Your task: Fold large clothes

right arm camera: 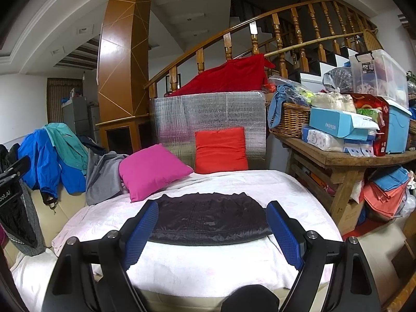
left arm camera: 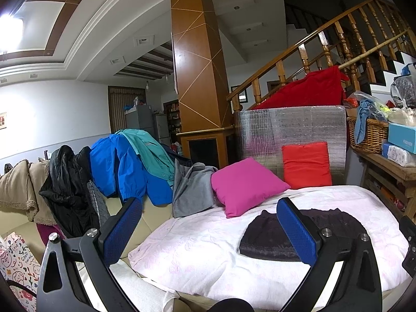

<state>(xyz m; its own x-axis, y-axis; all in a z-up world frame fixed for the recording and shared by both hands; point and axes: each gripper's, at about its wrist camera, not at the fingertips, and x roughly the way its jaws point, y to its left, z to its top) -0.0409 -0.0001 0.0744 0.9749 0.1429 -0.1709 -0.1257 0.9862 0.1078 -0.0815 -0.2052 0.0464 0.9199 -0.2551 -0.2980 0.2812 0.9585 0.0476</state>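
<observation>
Right gripper [right arm camera: 212,208] agape, dark garment [right arm camera: 208,221] on pink blanket [right arm camera: 208,265]

The near part of the pink blanket [right arm camera: 208,265] is bare and gives open approach room in front of the folded dark garment [right arm camera: 208,221], which lies flat at the middle. Bare blanket also runs right of the garment as far as the wooden table [right arm camera: 345,156], which closes off the right side. At the far edge, the magenta cushion [right arm camera: 150,169] and the red cushion [right arm camera: 221,150] limit reach. On the left, the grey garment [right arm camera: 104,176] and blue jacket [right arm camera: 44,161] crowd the sofa back.
</observation>
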